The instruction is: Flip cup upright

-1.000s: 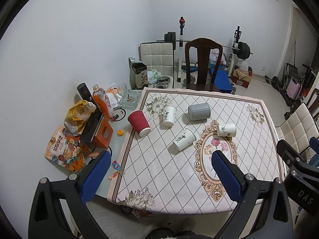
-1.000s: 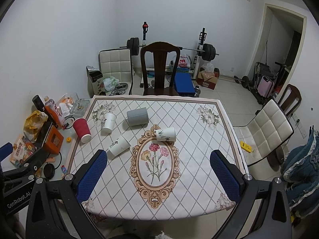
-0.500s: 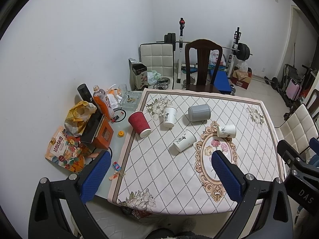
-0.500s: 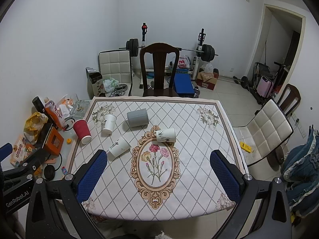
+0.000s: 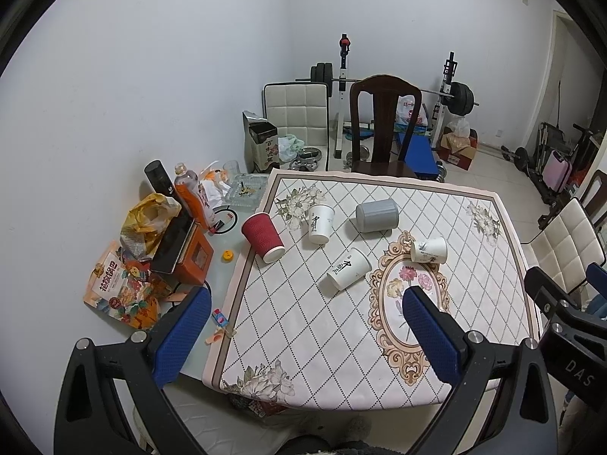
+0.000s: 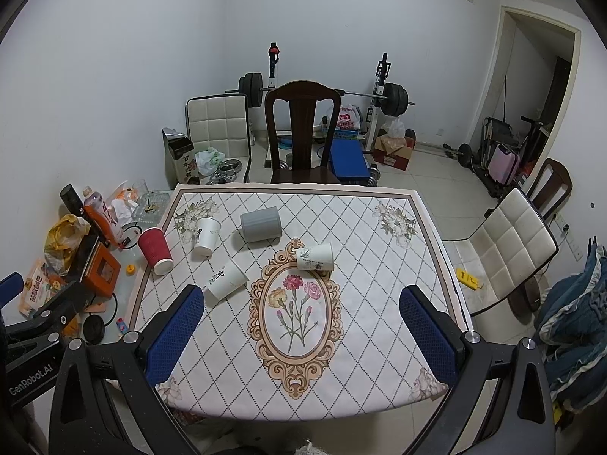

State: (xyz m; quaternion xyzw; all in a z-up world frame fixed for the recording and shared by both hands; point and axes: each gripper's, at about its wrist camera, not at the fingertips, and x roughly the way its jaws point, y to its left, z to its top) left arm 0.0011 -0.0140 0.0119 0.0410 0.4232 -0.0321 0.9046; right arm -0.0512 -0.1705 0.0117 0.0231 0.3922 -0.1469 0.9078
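Left wrist view, right tool (image 5: 569, 326) cropped, cup (image 5: 348, 268) toppled

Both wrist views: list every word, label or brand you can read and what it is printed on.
"GenRobot.AI": on the left gripper body, seen in the right wrist view.
"DAS": on the right gripper body, seen in the left wrist view.
"SUPER": on the plastic bag behind the dark chair.
Too small or blurred to read: brush characters on the white paper cups, the dark box, the snack bag and the orange bottle.
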